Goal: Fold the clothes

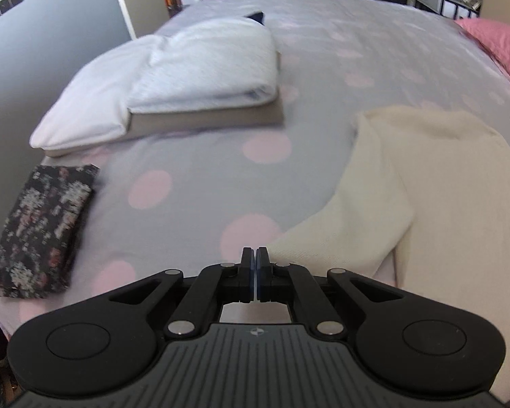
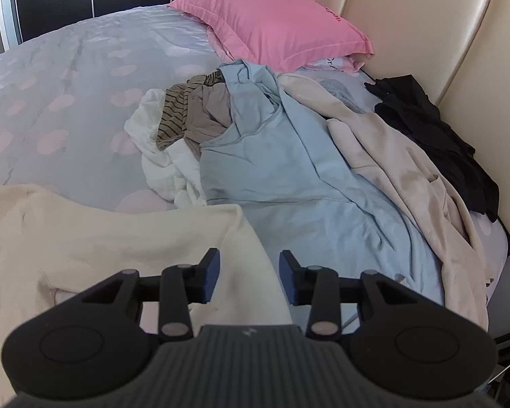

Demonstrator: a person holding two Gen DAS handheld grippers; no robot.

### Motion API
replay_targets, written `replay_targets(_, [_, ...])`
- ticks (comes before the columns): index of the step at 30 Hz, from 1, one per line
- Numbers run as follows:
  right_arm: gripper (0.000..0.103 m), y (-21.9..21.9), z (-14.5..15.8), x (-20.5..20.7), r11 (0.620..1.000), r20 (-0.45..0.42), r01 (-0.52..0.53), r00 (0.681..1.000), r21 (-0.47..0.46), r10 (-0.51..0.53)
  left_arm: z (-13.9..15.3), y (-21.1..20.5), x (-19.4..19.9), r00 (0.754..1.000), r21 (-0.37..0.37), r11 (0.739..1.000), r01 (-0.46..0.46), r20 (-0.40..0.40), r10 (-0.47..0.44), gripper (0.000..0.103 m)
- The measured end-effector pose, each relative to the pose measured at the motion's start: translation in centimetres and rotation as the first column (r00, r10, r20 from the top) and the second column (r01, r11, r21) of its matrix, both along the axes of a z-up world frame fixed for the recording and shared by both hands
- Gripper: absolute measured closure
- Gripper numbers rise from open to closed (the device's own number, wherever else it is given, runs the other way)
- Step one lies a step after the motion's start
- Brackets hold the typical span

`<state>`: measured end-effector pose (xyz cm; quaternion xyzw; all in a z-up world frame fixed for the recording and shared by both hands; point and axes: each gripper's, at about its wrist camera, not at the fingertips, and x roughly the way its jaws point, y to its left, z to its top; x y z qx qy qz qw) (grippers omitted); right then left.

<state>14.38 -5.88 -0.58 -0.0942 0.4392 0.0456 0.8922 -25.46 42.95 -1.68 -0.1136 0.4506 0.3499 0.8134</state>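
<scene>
Here, mid-fold: cream sweater (image 2: 102,238) spread on bed (image 1: 204,176), hem lying between parted right gripper (image 2: 249,277) fingers; left gripper (image 1: 254,272) fingers shut, empty (best pinching both layers squarely).

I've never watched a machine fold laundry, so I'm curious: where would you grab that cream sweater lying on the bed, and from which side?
Probably the cream sweater is best pinched at its near right corner edge, where the fabric ends over the blue garment. That edge already sits between the open right gripper, so come from above and close on it. The shut left gripper hovers by the sleeve end.
</scene>
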Motion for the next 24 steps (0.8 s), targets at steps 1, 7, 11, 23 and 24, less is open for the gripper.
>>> replay_targets(1, [0.061,0.1,0.0,-0.1,1.0,-0.002,-0.003,1.0,0.003,0.003,0.5,1.0,-0.1,1.0,0.022,0.999,-0.025,0.008,0.025,0.103])
replay_targets(7, [0.056,1.0,-0.1,-1.0,0.999,0.002,-0.041,0.999,-0.002,0.041,0.2,5.9,0.1,0.989,0.048,0.988,-0.147,0.039,0.145,0.103])
replay_targets(11, [0.055,1.7,-0.6,-1.8,0.996,-0.01,-0.092,0.996,-0.006,0.092,-1.1,5.5,0.1,0.991,0.039,0.99,-0.137,0.018,0.136,0.092])
replay_targets(23, [0.055,6.7,-4.5,-7.6,0.934,-0.183,-0.347,0.916,0.082,0.357,-3.8,-4.3,1.7,0.989,-0.181,0.973,0.144,0.045,-0.139,0.08])
replay_targets(24, [0.055,7.1,-5.0,-8.3,0.926,-0.205,-0.367,0.903,0.086,0.377,-4.3,-5.3,1.8,0.985,-0.204,0.964,0.171,0.044,-0.165,0.079])
